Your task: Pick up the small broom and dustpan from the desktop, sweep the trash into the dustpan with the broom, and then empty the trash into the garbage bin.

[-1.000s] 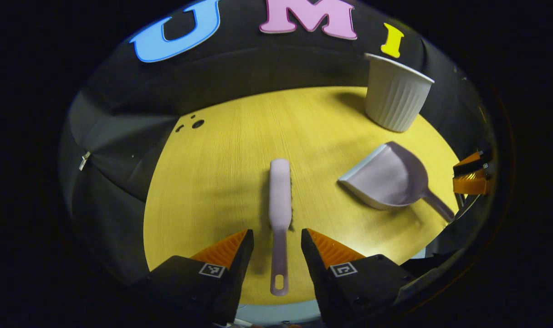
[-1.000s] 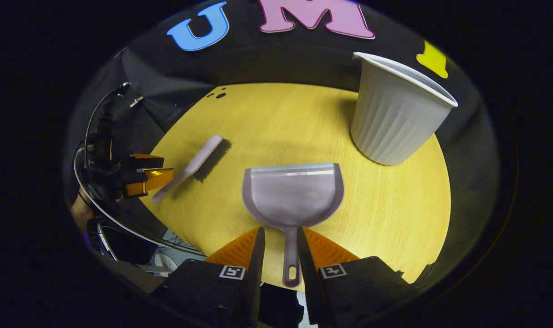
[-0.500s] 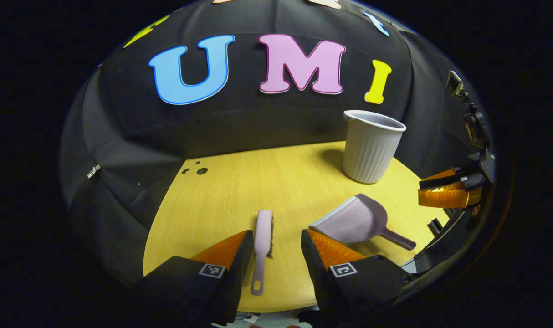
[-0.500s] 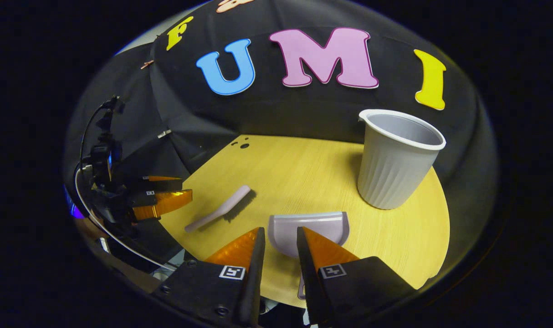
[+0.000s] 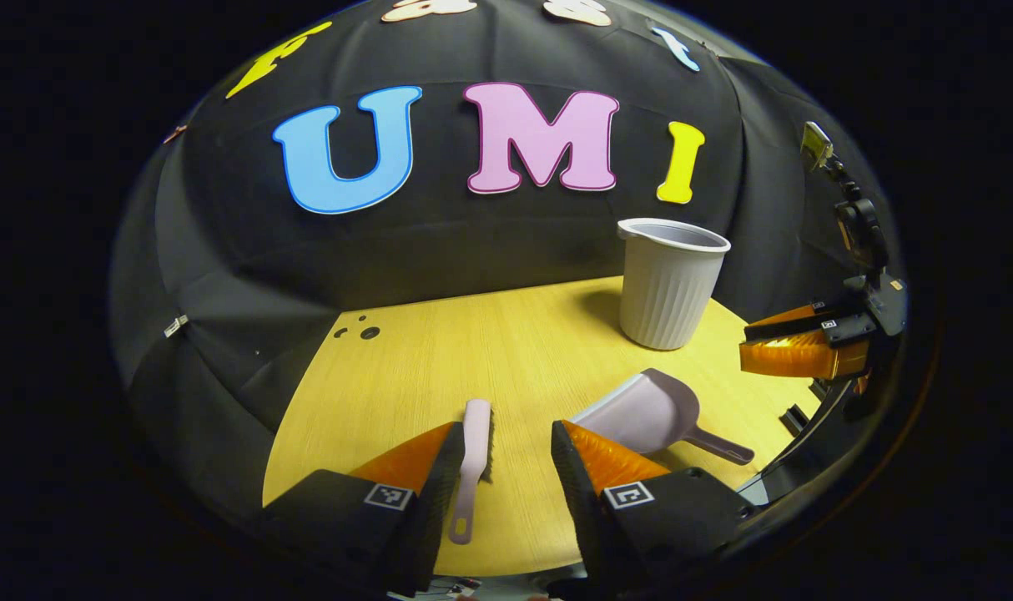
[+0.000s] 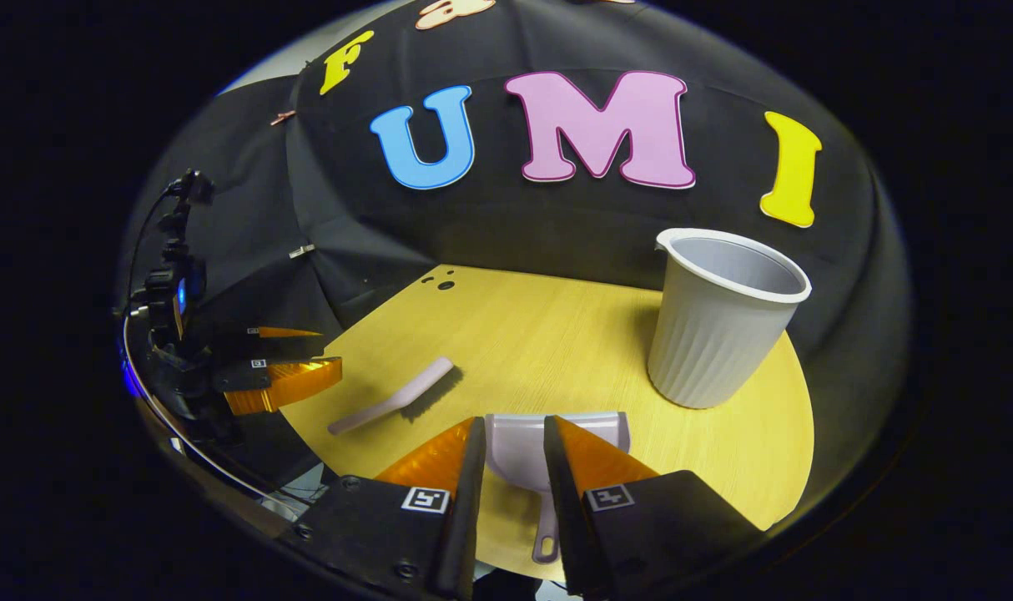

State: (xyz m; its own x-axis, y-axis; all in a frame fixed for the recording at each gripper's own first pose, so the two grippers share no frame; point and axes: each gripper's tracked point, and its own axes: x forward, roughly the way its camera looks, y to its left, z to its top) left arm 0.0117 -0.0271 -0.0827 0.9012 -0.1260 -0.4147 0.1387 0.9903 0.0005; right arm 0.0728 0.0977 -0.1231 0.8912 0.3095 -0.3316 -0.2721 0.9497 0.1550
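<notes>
A pale pink small broom (image 5: 473,455) lies flat on the yellow table, its handle toward me, under the gap of my left gripper (image 5: 506,427), which is open and above it. To its right rests the lilac dustpan (image 5: 644,413), mouth facing left. In the right gripper view the dustpan (image 6: 519,446) lies below my open right gripper (image 6: 511,421), with its handle (image 6: 546,526) running back between the fingers. The broom (image 6: 398,396) shows at left there. A white ribbed bin (image 5: 669,284) (image 6: 719,321) stands upright at the back right.
The round yellow table (image 5: 473,351) ends at the black cloth wall. A few small dark specks (image 5: 365,332) (image 6: 444,284) sit at its far left edge. The other gripper appears at the right rim (image 5: 798,351) and at the left rim (image 6: 281,376), cables behind it.
Both grippers have drawn back and tilted up, so the broom and dustpan sit lower and smaller in view. Neither object has moved on the table. Both grippers stay open.
</notes>
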